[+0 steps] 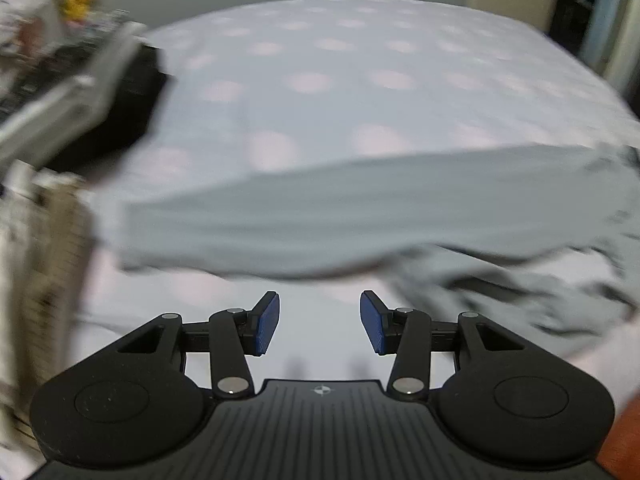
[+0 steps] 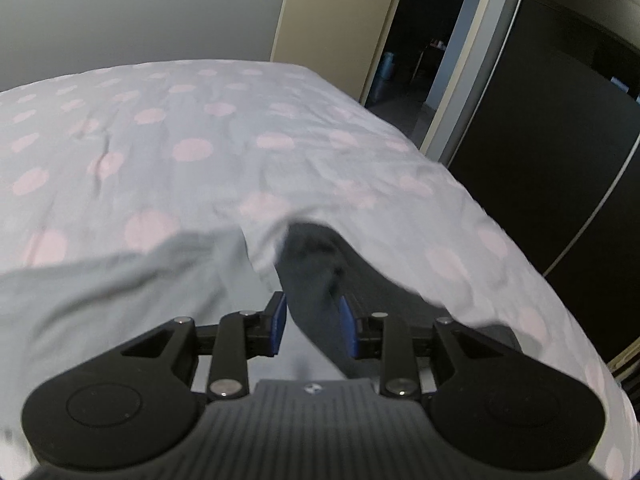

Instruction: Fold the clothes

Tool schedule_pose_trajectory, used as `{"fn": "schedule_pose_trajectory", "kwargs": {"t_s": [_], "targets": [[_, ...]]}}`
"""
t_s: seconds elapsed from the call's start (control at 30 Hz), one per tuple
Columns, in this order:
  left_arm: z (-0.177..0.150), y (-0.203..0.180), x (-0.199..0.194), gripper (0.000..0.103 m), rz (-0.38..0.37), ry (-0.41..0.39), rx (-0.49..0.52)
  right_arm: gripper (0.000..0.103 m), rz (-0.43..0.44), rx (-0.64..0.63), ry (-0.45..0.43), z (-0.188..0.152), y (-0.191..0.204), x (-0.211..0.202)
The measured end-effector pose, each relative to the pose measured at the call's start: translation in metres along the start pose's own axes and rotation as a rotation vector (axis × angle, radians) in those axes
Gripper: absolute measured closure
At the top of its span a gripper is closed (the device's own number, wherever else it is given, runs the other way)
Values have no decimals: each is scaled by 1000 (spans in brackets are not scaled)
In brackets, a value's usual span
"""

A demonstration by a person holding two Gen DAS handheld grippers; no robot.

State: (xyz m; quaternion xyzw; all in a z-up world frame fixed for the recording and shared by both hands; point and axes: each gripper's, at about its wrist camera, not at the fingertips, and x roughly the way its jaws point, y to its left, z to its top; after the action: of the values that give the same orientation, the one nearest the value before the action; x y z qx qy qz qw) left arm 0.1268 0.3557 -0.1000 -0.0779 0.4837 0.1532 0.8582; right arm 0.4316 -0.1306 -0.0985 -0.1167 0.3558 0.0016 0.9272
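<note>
Between the right gripper's [image 2: 313, 326] narrowed fingers sat dark garment fabric [image 2: 310, 276], while the left gripper [image 1: 319, 326], fingers wide and empty, faced the grey garment [image 1: 320, 216] lying crosswise ahead.

Each view is shot from just behind its own claw, looking forward along the fingers and slightly down, pretty close over the bed [image 1: 360, 60]. The left view is aimed past the left claw [image 1: 320, 328] toward the far wall. The dotted bedsheet [image 2: 160, 140] and grey garment [image 2: 120, 280] are shared by both.
</note>
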Motion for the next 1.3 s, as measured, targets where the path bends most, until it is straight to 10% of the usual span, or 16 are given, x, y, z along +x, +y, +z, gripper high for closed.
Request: {"fn": "schedule_pose_trajectory", "kwargs": {"t_s": [0.43,0.6,1.1,1.3], "targets": [[-43,-52,49,57,-108,-13,-233,68,149,-73,50,-132,-81,-84],[-41,-57,63,100,-34,-17,-244,68,164,-217,19,-157,-69,-85],[-24,-7,-37,102,309,-105,52,60,101,-1082,-175,-163,11,-28],[-33,14,-67,103,444,-124,149,51,11,-1164,-164,-171,22,2]]}}
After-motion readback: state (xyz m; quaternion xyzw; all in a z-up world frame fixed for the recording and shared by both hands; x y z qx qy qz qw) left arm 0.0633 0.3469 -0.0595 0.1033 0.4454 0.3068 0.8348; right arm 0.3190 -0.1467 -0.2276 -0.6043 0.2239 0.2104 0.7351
